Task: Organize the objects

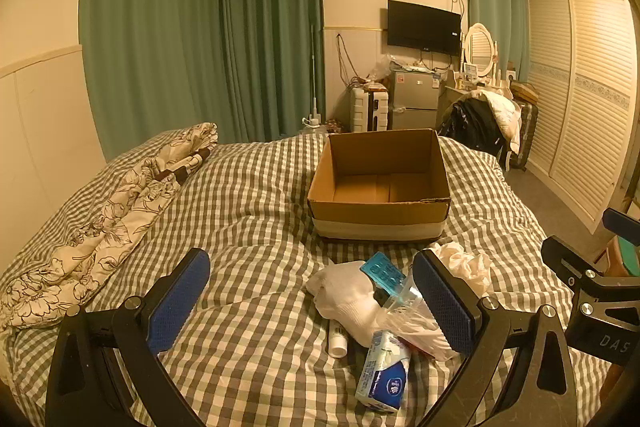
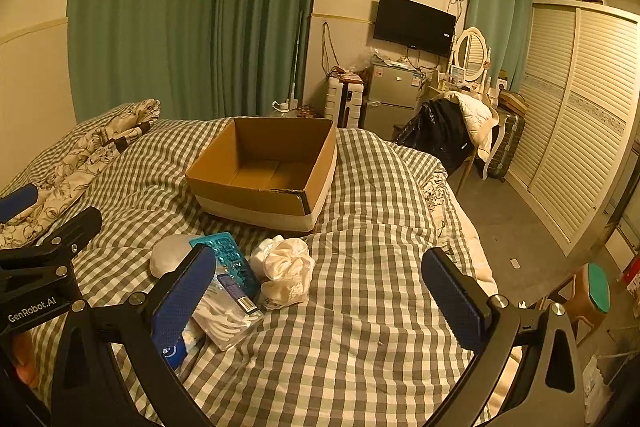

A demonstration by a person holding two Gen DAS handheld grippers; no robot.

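Observation:
An open, empty cardboard box (image 1: 380, 183) (image 2: 264, 167) sits on the checked bed. In front of it lies a small pile: white socks (image 1: 344, 293), a teal blister pack (image 1: 382, 273) (image 2: 226, 253), a clear bag of white picks (image 2: 226, 311), a tissue pack (image 1: 384, 371), a small white tube (image 1: 337, 341) and a cream scrunchie (image 1: 466, 265) (image 2: 286, 271). My left gripper (image 1: 312, 303) is open and empty, its jaws on either side of the pile. My right gripper (image 2: 320, 303) is open and empty, just right of the pile.
A floral pillowcase (image 1: 100, 227) lies on the bed's left side. Green curtains (image 1: 200, 27) hang behind. A fridge (image 1: 414, 99), suitcase, chair with clothes (image 1: 480, 123) and louvred wardrobe (image 1: 580, 87) stand beyond the bed. A stool (image 2: 592, 291) stands on the right floor.

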